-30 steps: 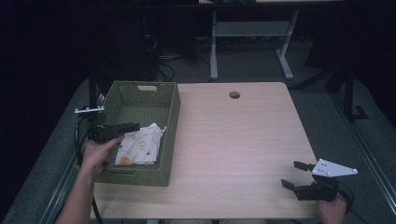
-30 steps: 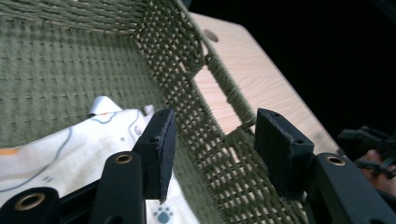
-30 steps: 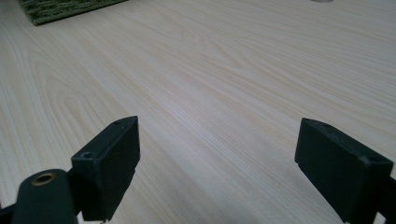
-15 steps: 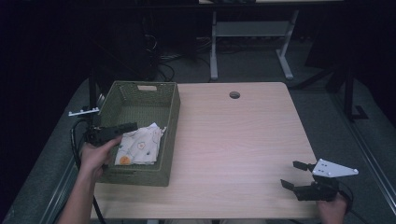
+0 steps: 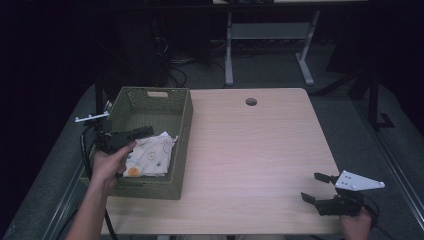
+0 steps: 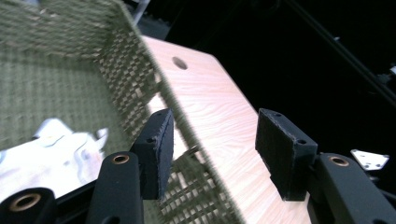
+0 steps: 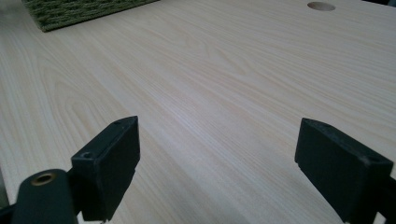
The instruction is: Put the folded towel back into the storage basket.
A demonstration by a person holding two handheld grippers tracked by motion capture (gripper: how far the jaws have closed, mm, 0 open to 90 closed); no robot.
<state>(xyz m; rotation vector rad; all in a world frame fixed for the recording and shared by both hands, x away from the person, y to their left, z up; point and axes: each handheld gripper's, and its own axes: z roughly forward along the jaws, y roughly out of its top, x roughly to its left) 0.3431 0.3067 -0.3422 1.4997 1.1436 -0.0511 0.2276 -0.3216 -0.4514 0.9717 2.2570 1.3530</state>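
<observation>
With the left gripper open, its jaws just widening astride the basket wall, the cloth lying below its fingers could be missed; the right gripper hangs open.

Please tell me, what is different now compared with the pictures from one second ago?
Very little. The left gripper hangs over the green basket, slightly closer to the person's side than before; its jaws have just been opening a little, with nothing between them. The white cloth in the basket, the right gripper and the table are unchanged.
</observation>
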